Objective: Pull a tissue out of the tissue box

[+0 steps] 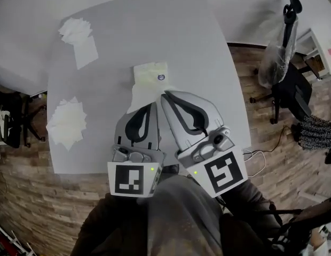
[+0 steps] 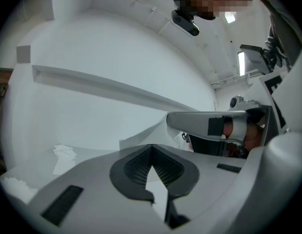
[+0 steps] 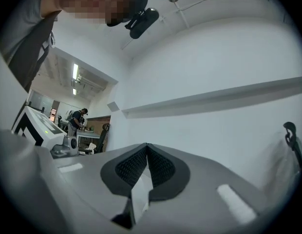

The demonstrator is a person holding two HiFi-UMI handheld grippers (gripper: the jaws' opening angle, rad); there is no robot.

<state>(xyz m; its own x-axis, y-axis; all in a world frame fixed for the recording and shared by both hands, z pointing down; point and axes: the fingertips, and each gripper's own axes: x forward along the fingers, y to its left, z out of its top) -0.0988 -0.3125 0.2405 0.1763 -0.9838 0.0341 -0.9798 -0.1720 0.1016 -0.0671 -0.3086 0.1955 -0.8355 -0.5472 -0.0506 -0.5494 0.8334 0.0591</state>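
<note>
A white tissue pack (image 1: pixel 150 71) lies in the middle of the grey table (image 1: pixel 203 52). One tissue (image 1: pixel 141 96) is drawn out of it toward me and hangs as a loose sheet (image 2: pixel 141 136). My right gripper (image 1: pixel 164 95) is shut with its tip on the sheet's right edge, and a white strip of tissue (image 3: pixel 140 194) shows between its pads. My left gripper (image 1: pixel 153 105) sits just beside it, shut, its tip on the sheet's near edge. White tissue (image 2: pixel 156 184) shows between its pads too. From the left gripper view the right gripper (image 2: pixel 171 122) meets the raised sheet.
Loose tissues lie in two piles, one at the table's far left corner (image 1: pixel 80 36) and one at the near left (image 1: pixel 67 122). An office chair (image 1: pixel 287 84) stands on the wooden floor to the right. A person stands far off in the room (image 3: pixel 83 118).
</note>
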